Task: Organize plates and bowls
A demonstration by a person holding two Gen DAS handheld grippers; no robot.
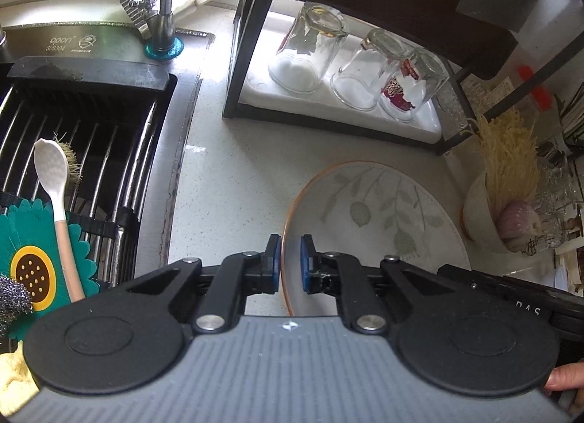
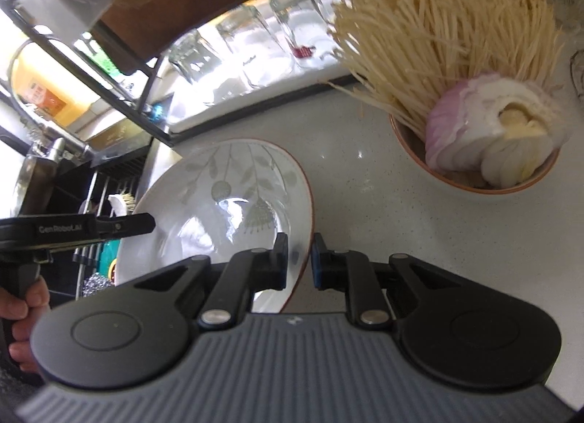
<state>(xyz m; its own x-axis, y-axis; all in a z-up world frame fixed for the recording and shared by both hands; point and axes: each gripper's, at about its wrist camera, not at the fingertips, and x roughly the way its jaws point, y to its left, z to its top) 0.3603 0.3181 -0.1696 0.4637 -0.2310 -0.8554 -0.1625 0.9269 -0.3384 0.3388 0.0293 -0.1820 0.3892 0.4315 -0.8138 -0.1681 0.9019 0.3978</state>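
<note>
The plate (image 1: 376, 218), a round glazed white dish with grey leaf prints and a thin orange edge, sits on the speckled pale bench (image 1: 233, 174). The left gripper (image 1: 291, 264) has its blue-padded fingers (image 1: 306, 264) pinched on the plate's left rim; the right gripper (image 2: 300, 263) clamps the opposite rim, fingers (image 2: 317, 264) nearly together. Just right of the plate stands a bowl (image 2: 471, 185) of thin dry noodles and sliced onion. Behind the plate, clear glasses (image 1: 310, 54) stand inverted on a black-framed rack. Left of the plate lies the ribbed sink (image 1: 95, 152).
</note>
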